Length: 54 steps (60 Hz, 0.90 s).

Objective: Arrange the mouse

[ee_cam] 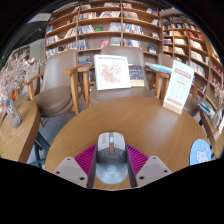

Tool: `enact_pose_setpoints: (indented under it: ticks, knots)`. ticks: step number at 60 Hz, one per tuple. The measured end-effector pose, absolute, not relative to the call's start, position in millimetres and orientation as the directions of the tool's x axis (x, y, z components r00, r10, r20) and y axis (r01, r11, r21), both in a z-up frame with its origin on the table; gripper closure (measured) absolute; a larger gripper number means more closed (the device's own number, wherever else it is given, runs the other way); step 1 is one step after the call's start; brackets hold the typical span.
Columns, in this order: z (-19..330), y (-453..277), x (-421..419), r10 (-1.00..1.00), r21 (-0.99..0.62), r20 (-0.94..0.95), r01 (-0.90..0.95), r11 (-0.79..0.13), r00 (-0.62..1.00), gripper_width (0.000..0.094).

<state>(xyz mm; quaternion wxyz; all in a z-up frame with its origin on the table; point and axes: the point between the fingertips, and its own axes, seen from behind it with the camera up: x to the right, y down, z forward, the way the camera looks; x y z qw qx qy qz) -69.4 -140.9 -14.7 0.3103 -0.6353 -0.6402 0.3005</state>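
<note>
A grey computer mouse with an orange mark near its wheel lies lengthwise between my gripper's two fingers. The pink pads meet its left and right sides with no gap showing, so the gripper is shut on the mouse. The mouse is over the near part of a round wooden table. I cannot tell whether its underside touches the tabletop.
A wooden chair and a display stand with a picture book stand beyond the table. A white sign stands at the right. A blue round item lies at the table's right edge. Bookshelves line the back.
</note>
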Motion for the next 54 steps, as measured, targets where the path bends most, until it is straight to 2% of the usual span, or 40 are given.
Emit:
enact_pose_setpoints:
  ticks: [7, 14, 22, 28, 33, 40, 47, 54]
  knots:
    - [-8.3, -145.0, -63.9, 0.999, -0.767, -0.029, 0.642, 0.003, -0.039, 0.0491]
    - [42.7, -126.5, -51.3, 0.995, -0.811, -0.065, 0.586, -0.005, -0.081, 0.0492]
    - [104.3, -48.7, -29.8, 0.996, -0.859, -0.022, 0.512, 0.026, -0.088, 0.0491]
    - [118.0, 26.9, -15.7, 0.999, -0.857, -0.006, 0.516, 0.014, -0.037, 0.0491]
    - [106.7, 93.5, -2.7, 0.999, -0.846, 0.039, 0.532, 0.014, 0.035, 0.0491]
    - [66.1, 154.9, 14.6, 0.993, -0.818, 0.039, 0.574, -0.030, 0.107, 0.0492]
    - [23.0, 178.9, 29.7, 0.991, -0.780, 0.014, 0.621, -0.072, 0.133, 0.0495]
    - [-5.6, 185.8, 38.9, 0.991, -0.763, 0.003, 0.640, -0.086, 0.137, 0.0491]
